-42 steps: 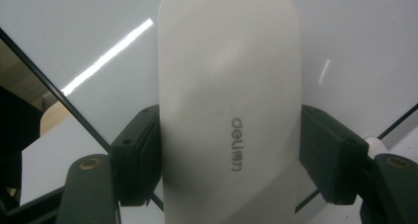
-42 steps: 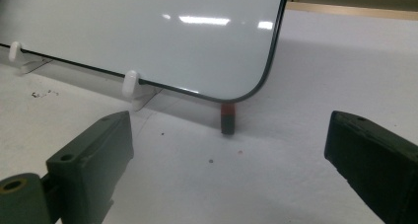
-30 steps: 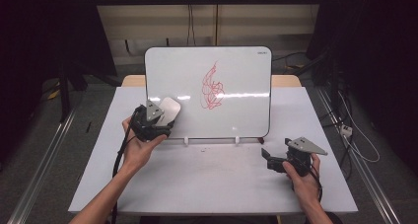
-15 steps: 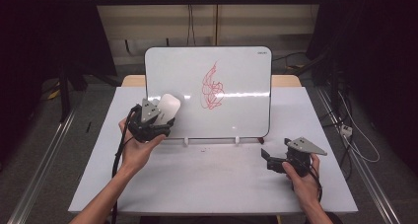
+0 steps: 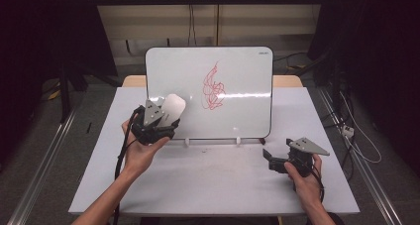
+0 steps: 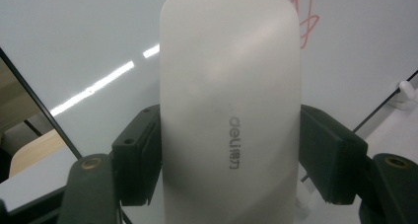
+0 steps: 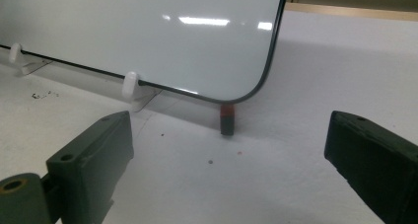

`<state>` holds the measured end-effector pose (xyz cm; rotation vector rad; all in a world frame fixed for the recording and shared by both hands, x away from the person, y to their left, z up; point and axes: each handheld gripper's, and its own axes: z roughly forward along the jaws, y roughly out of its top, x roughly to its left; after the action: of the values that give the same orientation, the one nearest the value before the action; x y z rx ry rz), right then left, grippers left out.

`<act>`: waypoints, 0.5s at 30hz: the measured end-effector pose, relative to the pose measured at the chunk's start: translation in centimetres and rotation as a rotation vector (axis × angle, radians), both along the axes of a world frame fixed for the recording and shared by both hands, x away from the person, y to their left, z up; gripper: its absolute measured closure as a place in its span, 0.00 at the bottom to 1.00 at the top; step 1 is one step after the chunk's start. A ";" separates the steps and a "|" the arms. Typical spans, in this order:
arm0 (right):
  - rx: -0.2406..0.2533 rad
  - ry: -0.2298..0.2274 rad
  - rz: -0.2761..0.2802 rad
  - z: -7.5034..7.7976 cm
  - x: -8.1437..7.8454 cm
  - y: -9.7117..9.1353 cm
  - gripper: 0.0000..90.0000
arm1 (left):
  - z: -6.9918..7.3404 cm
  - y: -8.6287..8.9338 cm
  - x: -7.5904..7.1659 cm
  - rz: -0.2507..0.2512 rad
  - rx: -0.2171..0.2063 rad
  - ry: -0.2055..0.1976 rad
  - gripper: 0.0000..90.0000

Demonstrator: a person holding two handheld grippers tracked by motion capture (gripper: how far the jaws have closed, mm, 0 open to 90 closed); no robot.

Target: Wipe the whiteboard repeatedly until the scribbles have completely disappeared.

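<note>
A white whiteboard (image 5: pixel 247 71) stands upright on the table, with a red scribble (image 5: pixel 214 88) near its middle. My left gripper (image 5: pixel 166 122) is shut on a white oblong eraser (image 5: pixel 174 106) marked "deli", held up against the board's lower left area. In the left gripper view the eraser (image 6: pixel 229 86) sits between both black pads (image 6: pixel 140 160), and the scribble (image 6: pixel 308 17) is at the top right. My right gripper (image 5: pixel 271 159) rests on the table by the board's lower right corner, open with nothing between its jaws (image 7: pixel 229 150).
The board (image 7: pixel 148 31) stands in small white clip feet (image 7: pixel 130 86) on the white table (image 5: pixel 213 185). A short dark stub with a red band (image 7: pixel 226 119) stands under the board's corner. Cables and rails run along the floor on both sides.
</note>
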<state>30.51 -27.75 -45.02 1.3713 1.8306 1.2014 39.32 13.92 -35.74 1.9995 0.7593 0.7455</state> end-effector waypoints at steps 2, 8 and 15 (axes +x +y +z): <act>-0.001 0.001 0.003 0.0 0.1 0.1 0.05 | 0.0 0.0 0.0 -0.001 0.002 0.002 0.35; 0.004 0.000 -0.004 0.0 0.1 0.0 0.05 | 0.2 -0.6 0.2 -0.009 0.009 0.002 0.35; 0.003 -0.002 -0.002 0.0 0.0 -0.1 0.05 | 1.3 -2.3 1.6 -0.012 0.014 -0.013 0.35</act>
<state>30.51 -27.84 -45.04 1.3732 1.8262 1.2044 40.89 11.65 -34.49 2.0078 0.7356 0.7577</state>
